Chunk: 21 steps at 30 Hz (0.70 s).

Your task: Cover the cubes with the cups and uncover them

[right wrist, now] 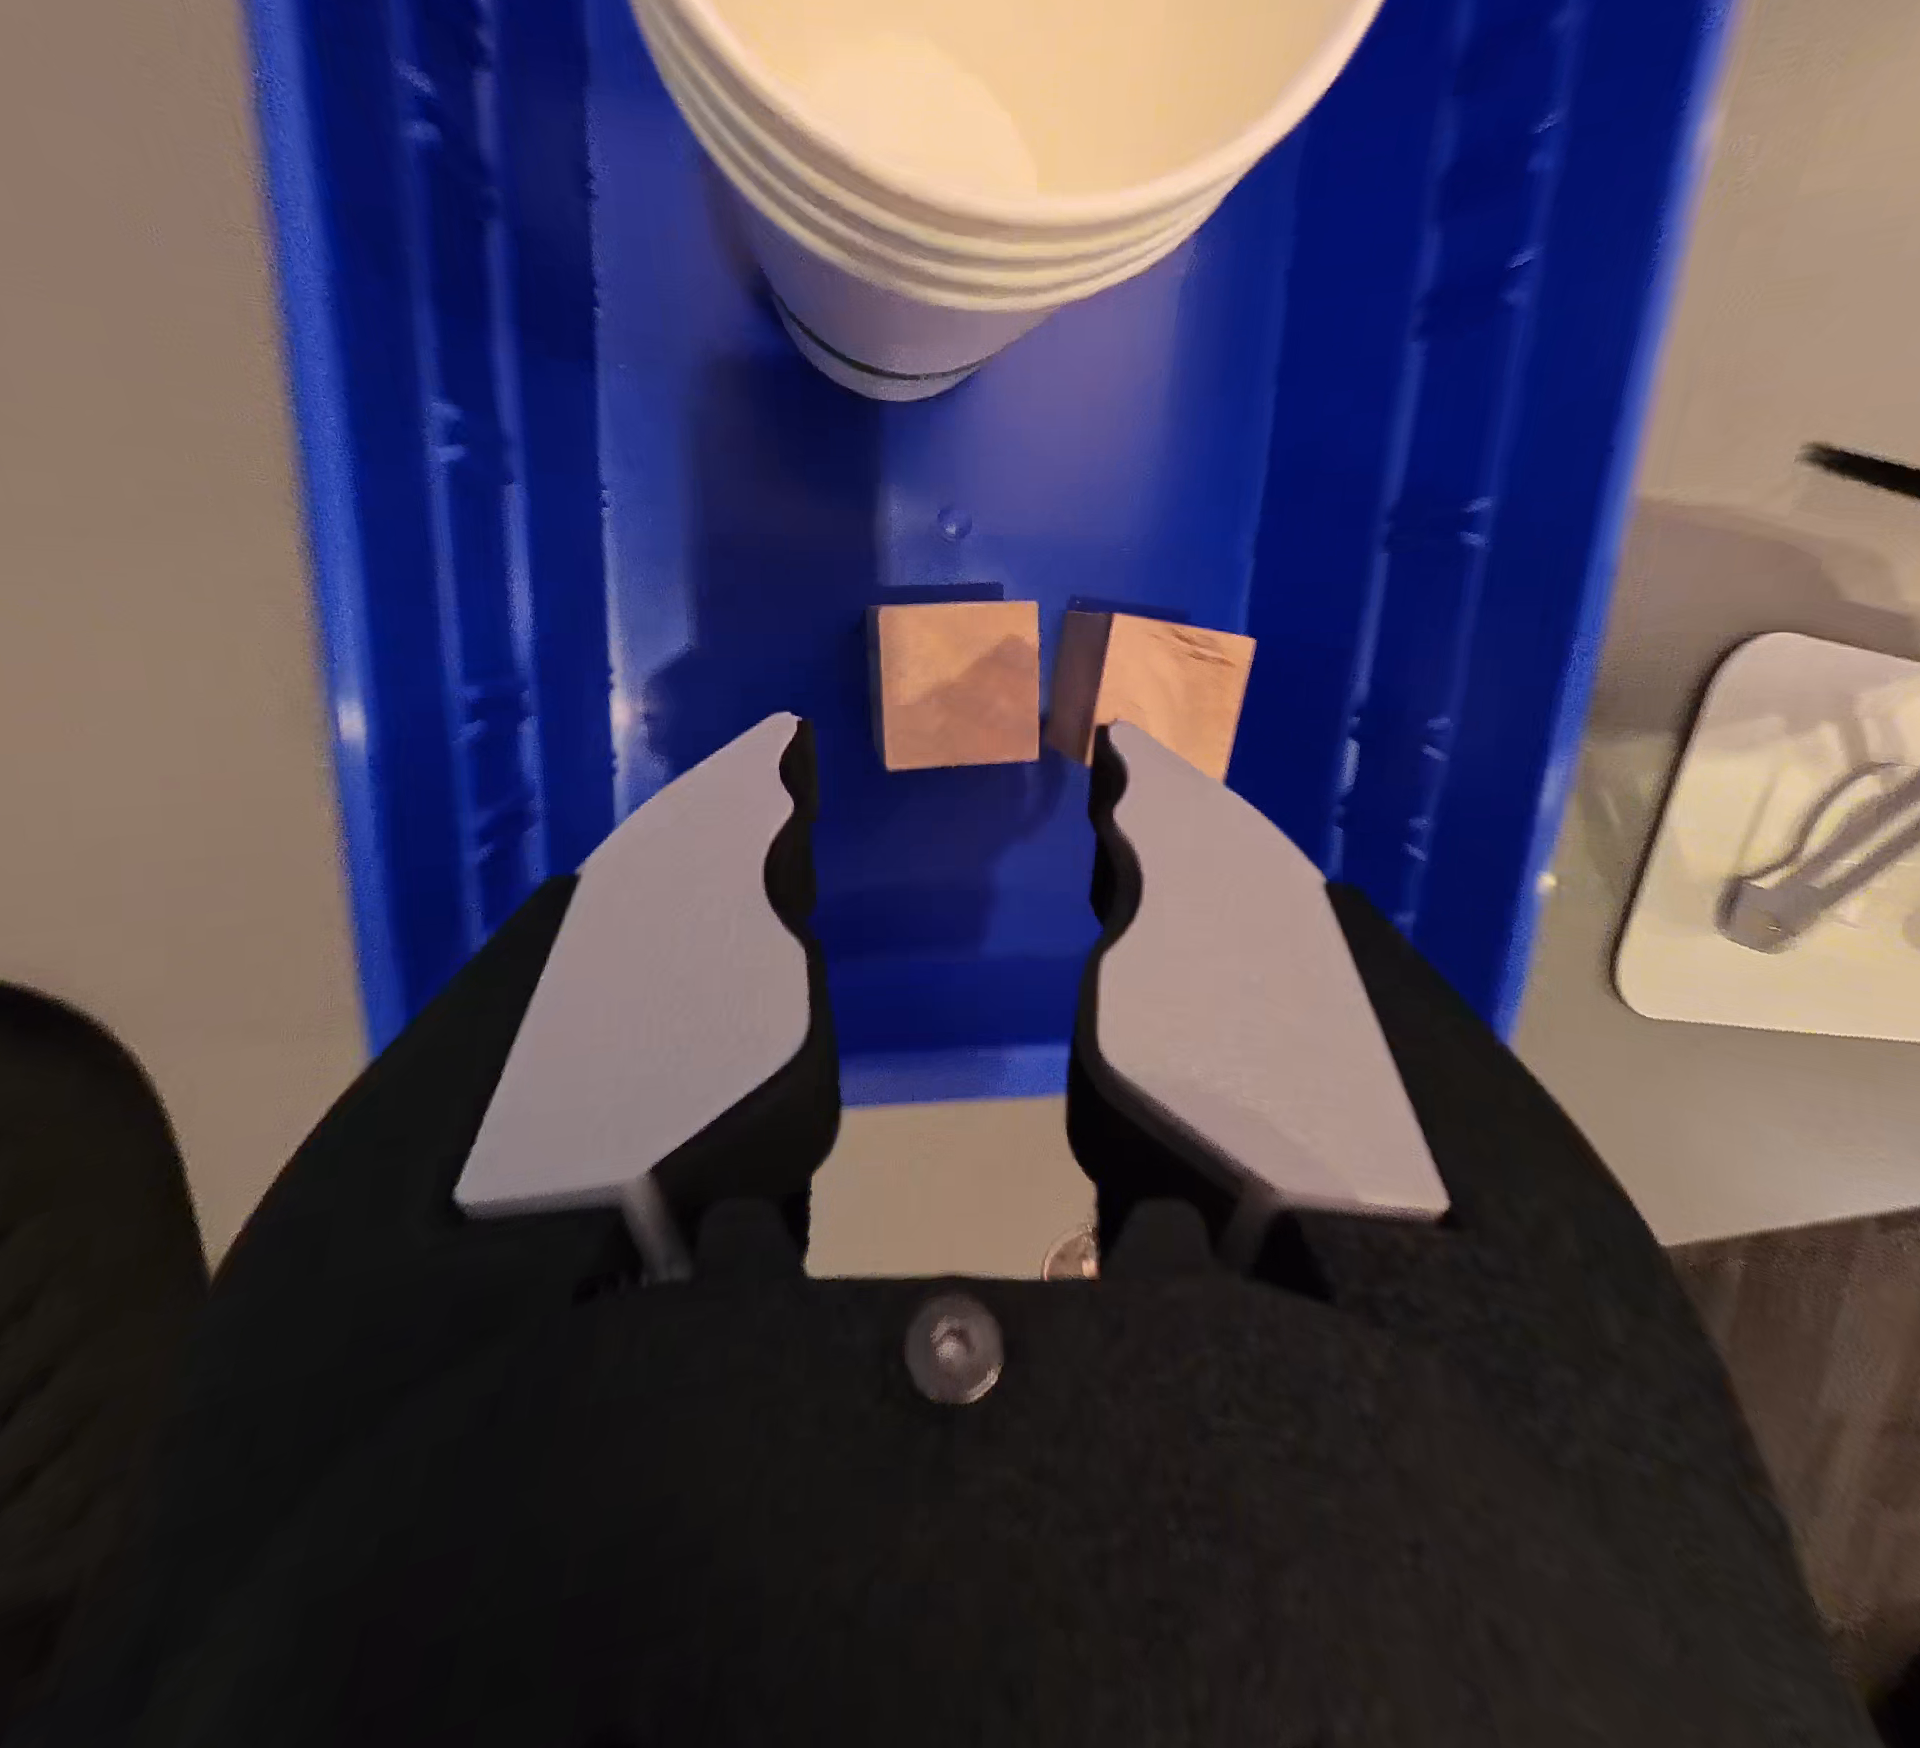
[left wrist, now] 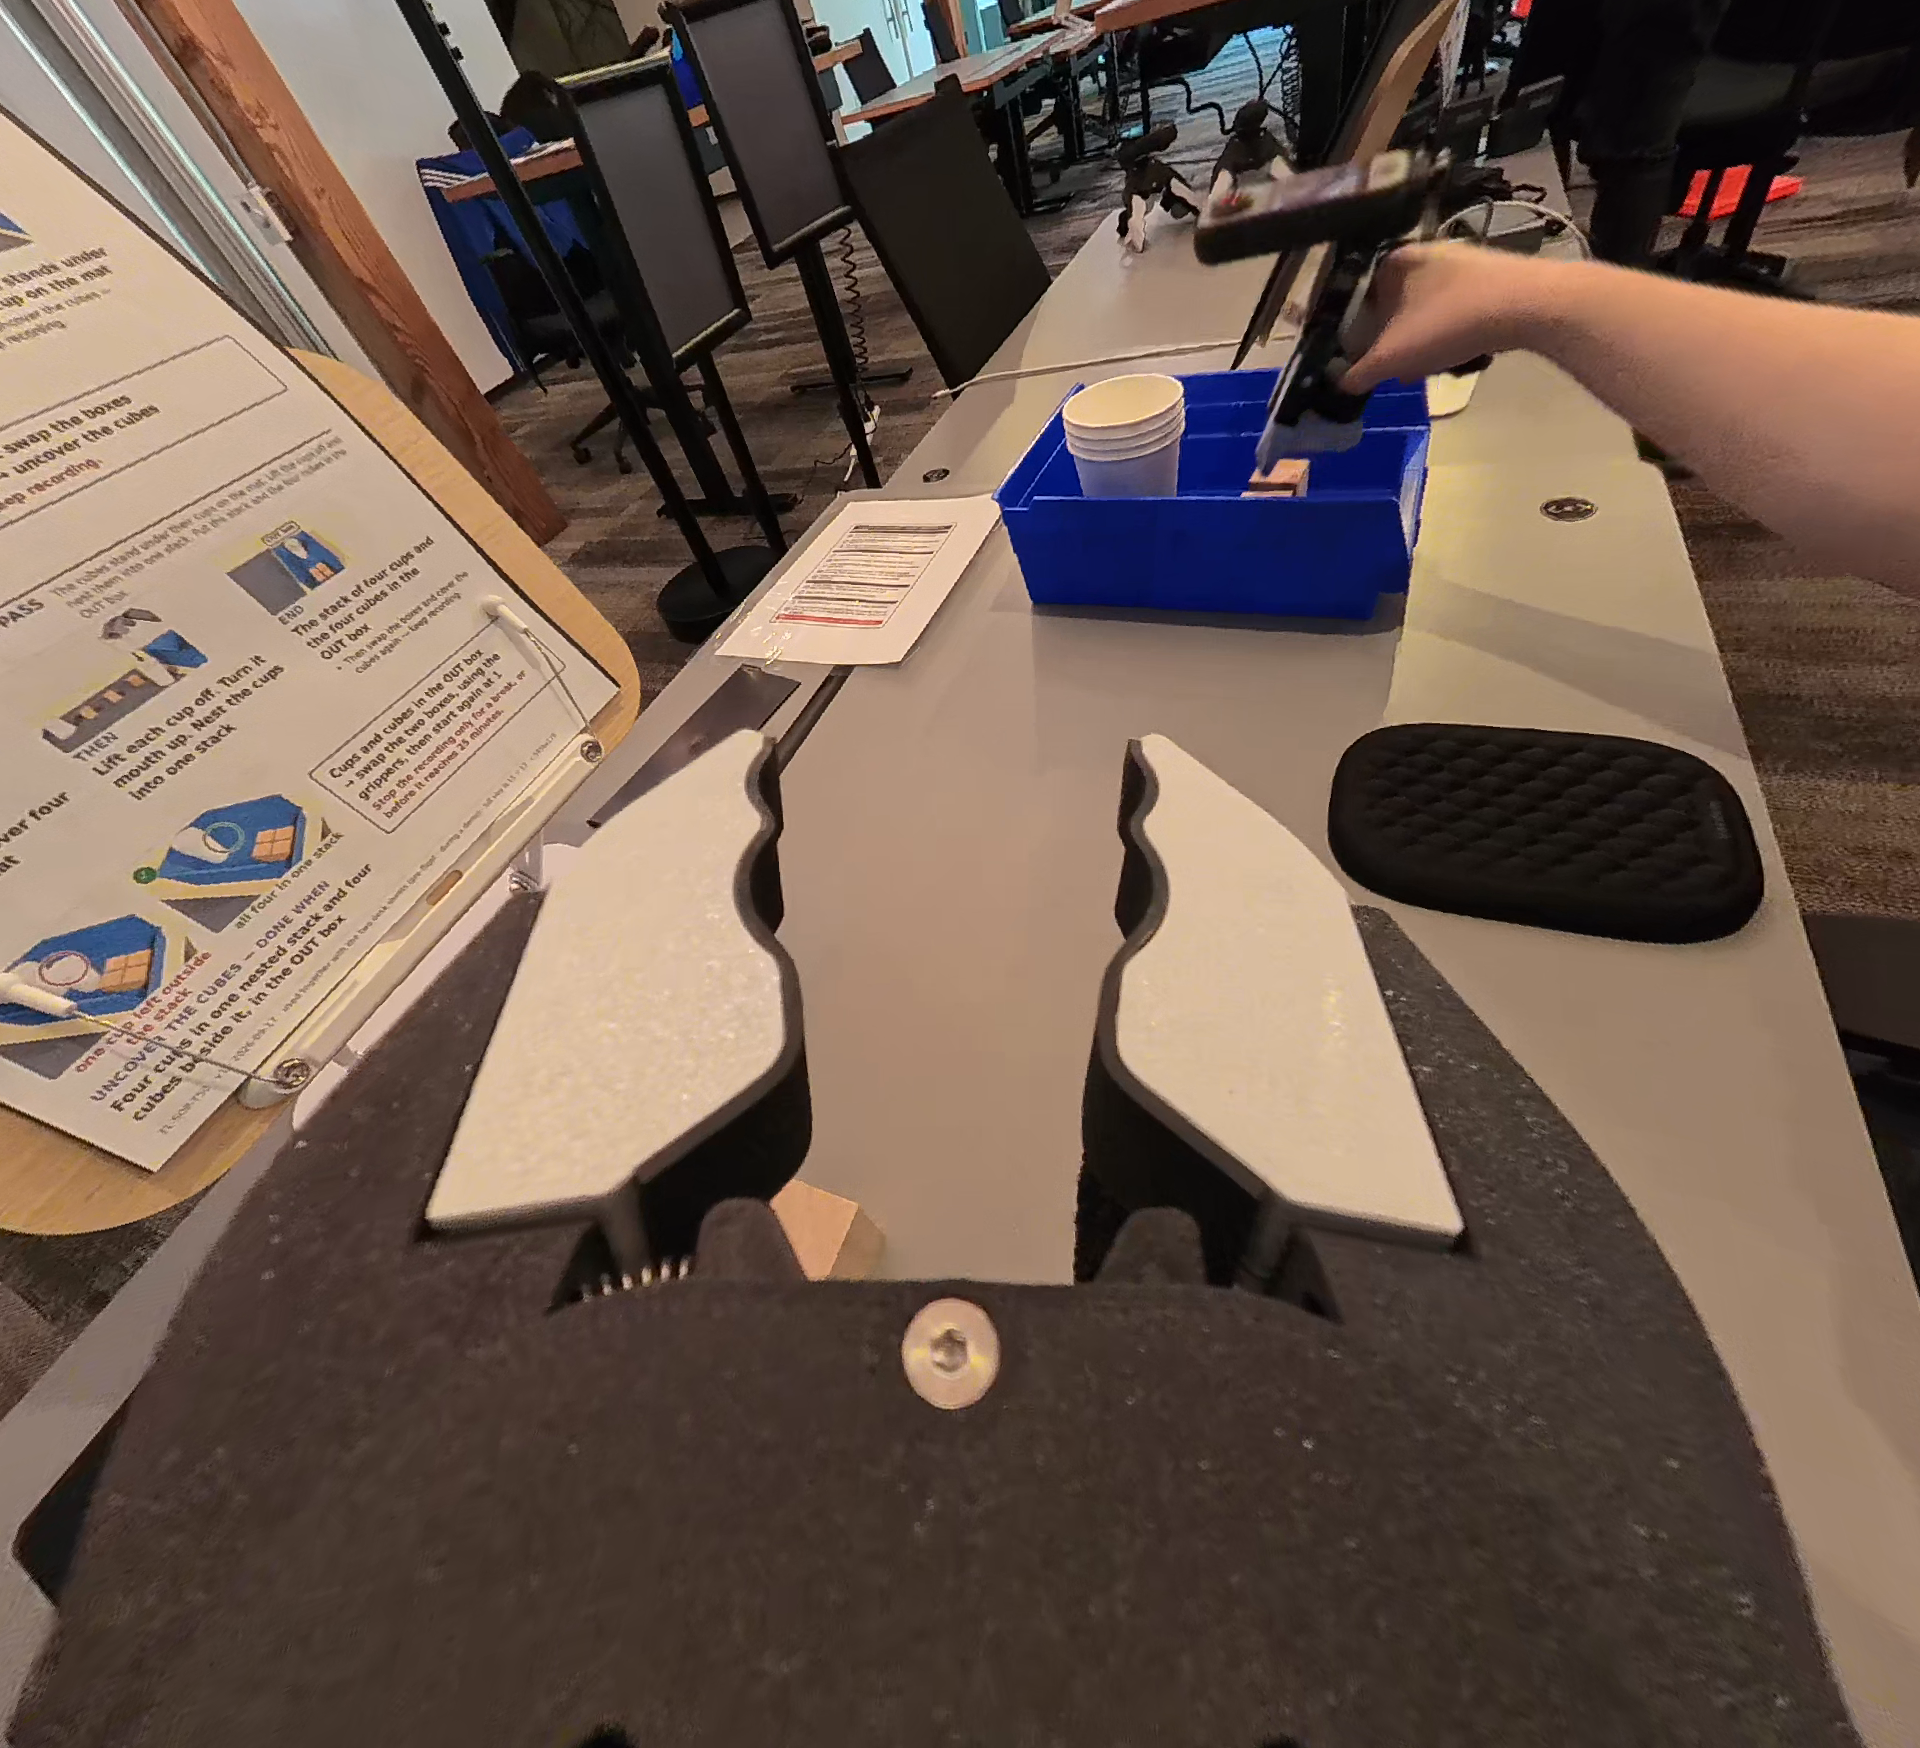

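Cubes [right wrist: 958, 686]: two little wooden blocks, pale tan with a darker grain patch, sitting side by side on the floor of the blue bin [right wrist: 1455, 555], the right-hand one [right wrist: 1169, 696] twisted a bit. At 12 o'clock from them stands the stack of nested white paper cups [right wrist: 997, 140], mouth up, same bin. Right gripper [right wrist: 948, 742] hangs over the bin at about 6 o'clock from the cubes, jaws spread wide, nothing in them. Left gripper [left wrist: 951, 753] is well apart over the grey table [left wrist: 987, 815], also wide and empty, with another wooden cube [left wrist: 826, 1231] peeking out underneath it. Black quilted pad [left wrist: 1548, 831] lies at its 3 o'clock.
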Available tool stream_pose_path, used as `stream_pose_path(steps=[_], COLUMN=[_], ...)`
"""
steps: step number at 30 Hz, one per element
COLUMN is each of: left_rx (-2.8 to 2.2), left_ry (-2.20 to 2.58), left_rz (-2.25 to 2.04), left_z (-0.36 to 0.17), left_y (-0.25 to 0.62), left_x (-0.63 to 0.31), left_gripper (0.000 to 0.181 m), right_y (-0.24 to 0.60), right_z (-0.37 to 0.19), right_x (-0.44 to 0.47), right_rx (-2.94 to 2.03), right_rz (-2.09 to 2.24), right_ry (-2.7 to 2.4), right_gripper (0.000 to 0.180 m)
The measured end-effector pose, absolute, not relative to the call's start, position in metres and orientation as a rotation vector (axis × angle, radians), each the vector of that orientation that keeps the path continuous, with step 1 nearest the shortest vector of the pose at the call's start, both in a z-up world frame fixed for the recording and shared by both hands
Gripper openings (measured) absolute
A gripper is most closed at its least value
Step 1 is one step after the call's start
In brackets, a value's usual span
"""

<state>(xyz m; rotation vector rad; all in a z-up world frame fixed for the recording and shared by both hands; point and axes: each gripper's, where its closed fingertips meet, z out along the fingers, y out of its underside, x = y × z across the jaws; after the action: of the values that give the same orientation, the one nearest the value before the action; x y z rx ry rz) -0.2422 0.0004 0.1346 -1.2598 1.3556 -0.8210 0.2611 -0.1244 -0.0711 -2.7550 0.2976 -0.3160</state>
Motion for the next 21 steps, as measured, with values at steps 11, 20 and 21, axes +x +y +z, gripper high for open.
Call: stream_pose_path(steps=[11, 20, 21], left_rx=[-1.364, -1.568, -1.578], left_ry=[1.450, 1.908, 1.906], left_rz=[-0.569, -0.063, -0.091], left_z=[0.100, -0.051, -0.059], left_y=[0.035, 0.113, 0.118], left_x=[-0.264, -0.281, -0.274], left_gripper=[0.056, 0.057, 0.059], right_y=[-0.112, -0.111, -0.111], right_z=[0.032, 0.024, 0.023], right_x=[0.177, 0.155, 0.154], right_rx=[-2.560, -2.583, -2.583], right_rz=[-0.374, -0.321, -0.310], right_ry=[-0.033, -0.110, -0.111], right_gripper=[0.048, 0.048, 0.048])
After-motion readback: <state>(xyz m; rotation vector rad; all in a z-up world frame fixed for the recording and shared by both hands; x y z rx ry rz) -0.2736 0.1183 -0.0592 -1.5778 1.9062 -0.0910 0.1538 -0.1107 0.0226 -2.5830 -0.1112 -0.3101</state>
